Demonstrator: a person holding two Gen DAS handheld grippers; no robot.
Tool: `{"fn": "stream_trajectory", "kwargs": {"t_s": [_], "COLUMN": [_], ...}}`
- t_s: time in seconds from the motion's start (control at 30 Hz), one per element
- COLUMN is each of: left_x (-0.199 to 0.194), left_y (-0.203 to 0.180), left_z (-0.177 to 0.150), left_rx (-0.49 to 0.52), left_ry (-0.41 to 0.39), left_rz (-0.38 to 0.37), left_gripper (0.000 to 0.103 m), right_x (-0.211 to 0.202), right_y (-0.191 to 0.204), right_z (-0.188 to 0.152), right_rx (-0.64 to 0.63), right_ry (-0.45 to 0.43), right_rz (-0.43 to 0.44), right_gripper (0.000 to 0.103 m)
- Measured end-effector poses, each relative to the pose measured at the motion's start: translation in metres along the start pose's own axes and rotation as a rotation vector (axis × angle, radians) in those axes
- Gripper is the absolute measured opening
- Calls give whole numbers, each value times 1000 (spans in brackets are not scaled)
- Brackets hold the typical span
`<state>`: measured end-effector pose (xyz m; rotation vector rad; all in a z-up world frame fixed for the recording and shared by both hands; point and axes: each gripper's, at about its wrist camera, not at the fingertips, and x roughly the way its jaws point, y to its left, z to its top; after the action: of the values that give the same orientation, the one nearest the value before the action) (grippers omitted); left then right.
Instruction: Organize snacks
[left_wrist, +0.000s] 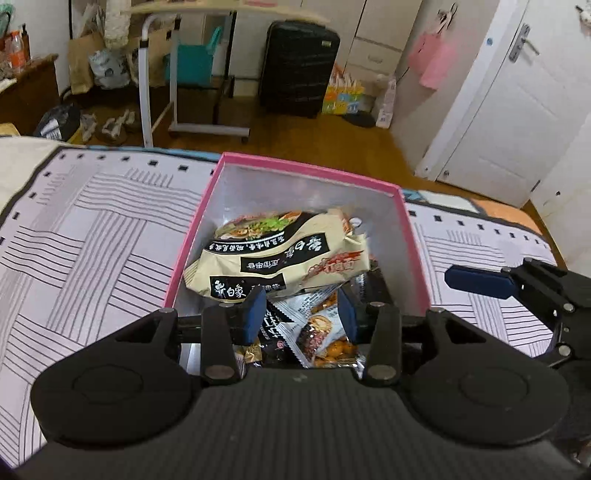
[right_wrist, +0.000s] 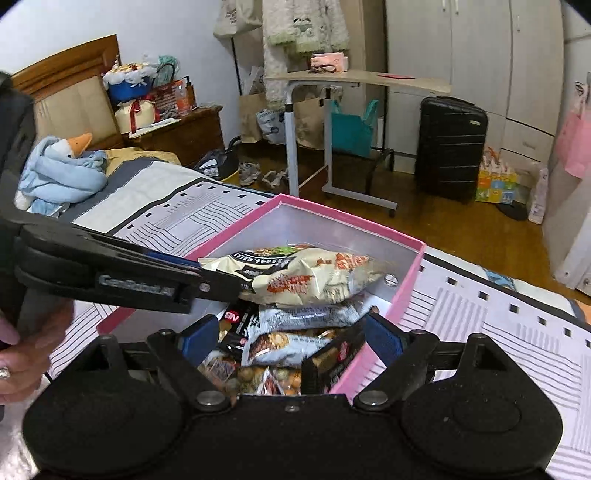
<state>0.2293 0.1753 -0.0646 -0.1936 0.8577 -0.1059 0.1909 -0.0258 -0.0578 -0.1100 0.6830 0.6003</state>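
Box: a pink box (left_wrist: 413, 251) with pale inner walls sits on the striped bedspread (left_wrist: 92, 236), open at the top, one corner pointing to the far side of the room.
Noodle pack: a cream noodle pack (left_wrist: 280, 254) lies on top of the heap inside the box, long axis running left to right in the left wrist view, its printed face up with much of the lettering upside down to the camera.
Small packets: nut snack packets (left_wrist: 325, 332) lie under and nearer than the noodle pack, tilted, overlapping one another.
Left gripper: the left gripper (left_wrist: 299, 314) hangs over the near edge of the box, pointing steeply down and away; its blue pads stand narrowly apart with the small packets seen between them, and no pad presses on anything. The noodle pack lies just beyond its fingertips.
Left gripper from the right: in the right wrist view it (right_wrist: 221, 282) reaches in from the left, its tip at the noodle pack's left end; whether it touches I cannot tell.
Right gripper: the right gripper (right_wrist: 291, 338) has its jaws spread wide and empty above the near corner of the box, angled down, its right pad near the box's right wall.
Hand: a person's hand (right_wrist: 22, 354) shows at the left edge of the right wrist view.
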Motion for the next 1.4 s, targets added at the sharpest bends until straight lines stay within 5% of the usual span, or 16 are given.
{"fn": "stream_trajectory", "kwargs": {"t_s": [0.43,0.83,1.4], "left_x": [-80,-142,-169], "left_y": [-31,-75,-125], "left_z": [-34,-61,-103], "left_rx": [80,200,285], "left_ry": [-72,-114,-157], "left_rz": [-27,-23,50], "left_gripper": [42,55,72], "right_x": [-88,-174,-212], "right_y": [14,4,0], "right_z": [-26,-47,-102], "right_rx": [37,122,262], "right_ry": [-72,-161,-161], "right_rz": [-120,-229,-339], "right_gripper": [89,89,90]}}
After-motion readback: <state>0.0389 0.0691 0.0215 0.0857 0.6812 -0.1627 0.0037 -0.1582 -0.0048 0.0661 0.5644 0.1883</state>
